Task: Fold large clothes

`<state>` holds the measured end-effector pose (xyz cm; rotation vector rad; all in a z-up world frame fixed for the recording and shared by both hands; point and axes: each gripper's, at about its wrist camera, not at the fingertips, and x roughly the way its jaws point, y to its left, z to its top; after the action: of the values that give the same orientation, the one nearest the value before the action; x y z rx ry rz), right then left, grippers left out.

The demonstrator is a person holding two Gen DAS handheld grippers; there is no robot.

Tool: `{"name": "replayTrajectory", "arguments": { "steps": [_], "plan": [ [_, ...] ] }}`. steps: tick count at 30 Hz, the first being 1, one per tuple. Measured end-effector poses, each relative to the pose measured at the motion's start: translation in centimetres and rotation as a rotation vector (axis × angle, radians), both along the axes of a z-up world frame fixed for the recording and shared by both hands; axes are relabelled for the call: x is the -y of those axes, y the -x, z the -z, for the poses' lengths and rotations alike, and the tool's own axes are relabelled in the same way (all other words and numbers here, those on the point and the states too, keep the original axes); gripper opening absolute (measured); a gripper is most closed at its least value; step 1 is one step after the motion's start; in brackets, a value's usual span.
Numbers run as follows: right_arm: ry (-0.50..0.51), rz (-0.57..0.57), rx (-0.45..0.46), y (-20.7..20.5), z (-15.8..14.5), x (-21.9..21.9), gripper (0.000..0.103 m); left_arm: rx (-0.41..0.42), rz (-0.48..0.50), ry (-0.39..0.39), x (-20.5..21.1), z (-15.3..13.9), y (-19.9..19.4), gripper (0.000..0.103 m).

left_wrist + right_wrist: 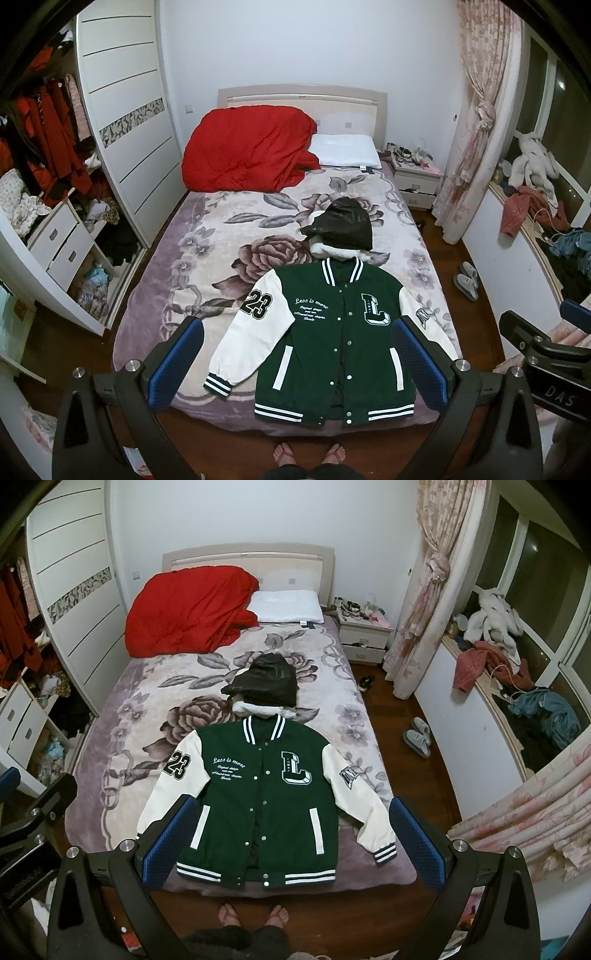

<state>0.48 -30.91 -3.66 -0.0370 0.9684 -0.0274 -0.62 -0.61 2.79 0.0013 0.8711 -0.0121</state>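
A home bedroom: bed (155,295), pillow (345,149), wardrobe (122,110).

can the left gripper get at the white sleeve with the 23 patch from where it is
Probably yes. The left gripper is open and empty above the foot of the bed, and the white sleeve with the 23 patch of the green varsity jacket lies flat and uncovered on the floral blanket.

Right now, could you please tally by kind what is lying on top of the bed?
Varsity jacket, green with white sleeves, spread flat: 1
Black folded garment, on something white and fleecy: 1
Red quilt, bunched by the headboard: 1
White pillow: 1
Total: 4
Both grippers, left and right, hover open above the jacket.
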Motion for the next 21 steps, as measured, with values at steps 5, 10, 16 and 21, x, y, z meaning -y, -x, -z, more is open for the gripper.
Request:
{"name": "replayTrajectory", "arguments": {
  "steps": [5,10,16,21],
  "plan": [
    [-0.003,0.019,-0.009,-3.0,-1.2,-1.0,0.103,-0.003,0.007,0.006,0.2,-0.1,-0.2,0.103],
    [-0.057,0.057,-0.012,-5.5,2.0,-1.0,0.103,0.007,0.025,-0.001,-0.1,1.9,-4.3,0.103],
    [-0.203,0.227,-0.146,-10.3,14.4,5.5,0.103,0.083,-0.012,-0.096,-0.4,10.6,-9.5,0.103],
    [-0.24,0.48,-0.246,-11.9,27.9,16.3,0.067,-0.057,-0.039,-0.139,2.0,21.1,-14.4,0.103]
  ]
}}
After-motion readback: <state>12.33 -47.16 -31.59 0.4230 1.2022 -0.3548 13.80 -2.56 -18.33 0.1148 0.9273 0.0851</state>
